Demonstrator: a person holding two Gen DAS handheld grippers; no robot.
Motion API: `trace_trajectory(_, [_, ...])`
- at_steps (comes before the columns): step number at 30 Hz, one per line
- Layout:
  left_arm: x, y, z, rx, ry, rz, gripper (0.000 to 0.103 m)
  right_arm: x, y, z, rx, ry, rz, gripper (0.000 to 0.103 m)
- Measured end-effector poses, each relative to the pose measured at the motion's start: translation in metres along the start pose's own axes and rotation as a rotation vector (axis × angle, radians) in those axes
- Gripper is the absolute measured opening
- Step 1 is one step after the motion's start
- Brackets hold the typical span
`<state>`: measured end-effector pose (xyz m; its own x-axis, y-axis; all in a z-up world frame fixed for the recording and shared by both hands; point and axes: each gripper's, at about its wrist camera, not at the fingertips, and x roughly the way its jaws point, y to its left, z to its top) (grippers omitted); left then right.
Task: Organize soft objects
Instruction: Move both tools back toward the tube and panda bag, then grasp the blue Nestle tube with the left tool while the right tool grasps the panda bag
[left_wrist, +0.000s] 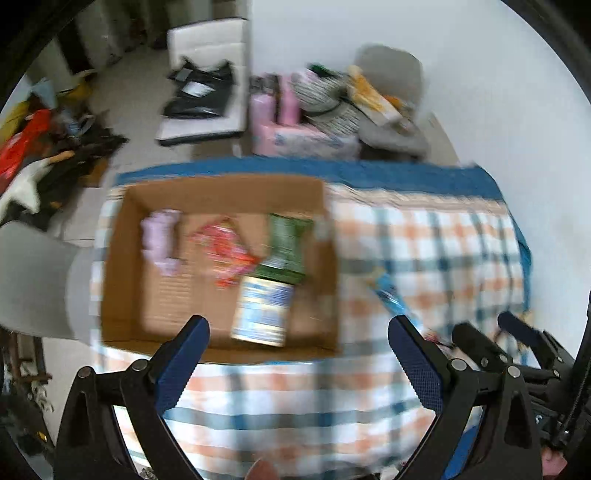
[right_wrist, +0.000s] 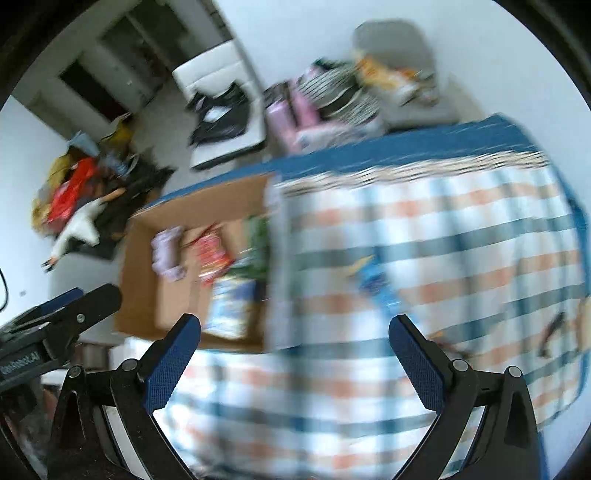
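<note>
Two sets of tongs hung over the checked surface (left_wrist: 424, 236), both spread wide with nothing between their blue pads: the left tongs (left_wrist: 297, 334) sat before the near wall of the cardboard box (left_wrist: 221, 184), and the right tongs (right_wrist: 295, 332) hovered beside them over bare cloth, their tips also showing at the right edge of the left wrist view. Just past the right tongs a blue packet (right_wrist: 376, 284) lay on the cloth, outside the box and to its right. Inside the box four soft things lay side by side: a blue-and-white pack (left_wrist: 264, 314) nearest, touching a green pack (left_wrist: 288, 243) behind it, then a red-and-orange pouch (left_wrist: 225, 251) in the middle and a lilac bundle (left_wrist: 162, 240) toward the left wall. Motion blur smeared both views, so what each pack was could not be told. Beyond the surface's blue edge, pink packs (left_wrist: 280, 122) and a white chair (left_wrist: 210, 74) stood on the floor.
</note>
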<state>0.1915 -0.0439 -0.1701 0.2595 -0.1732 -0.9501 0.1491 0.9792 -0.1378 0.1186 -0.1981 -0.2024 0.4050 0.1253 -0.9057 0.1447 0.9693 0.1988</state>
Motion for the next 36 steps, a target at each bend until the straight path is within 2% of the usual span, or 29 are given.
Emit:
trace_trajectory(3, [0.036, -0.047, -0.005, 0.047, 0.066, -0.031, 0.099, 0.006, -0.050, -0.005, 0.057, 0.023, -0.045, 0.103])
trace_trajectory(8, [0.111, -0.103, -0.016, 0.059, 0.228, -0.058, 0.099, 0.051, -0.144, -0.039, 0.250, 0.196, -0.116, 0.103])
trace_trajectory(13, [0.171, -0.126, -0.028, 0.049, 0.336, 0.004, 0.099, 0.110, -0.191, -0.080, 0.334, 0.302, -0.094, 0.102])
trace_trajectory(17, [0.203, -0.128, -0.033, 0.042, 0.387, 0.057, 0.099, 0.147, -0.197, -0.100, 0.373, 0.373, -0.039, 0.089])
trace_trajectory(21, [0.225, -0.130, -0.029, 0.016, 0.409, 0.060, 0.099, 0.167, -0.194, -0.107, 0.369, 0.409, -0.005, 0.088])
trace_trajectory(26, [0.256, -0.135, -0.020, -0.048, 0.460, 0.019, 0.099, 0.180, -0.187, -0.107, 0.373, 0.437, -0.001, 0.088])
trace_trajectory(36, [0.299, -0.157, -0.011, -0.056, 0.521, 0.010, 0.099, 0.193, -0.183, -0.094, 0.378, 0.448, -0.011, 0.085])
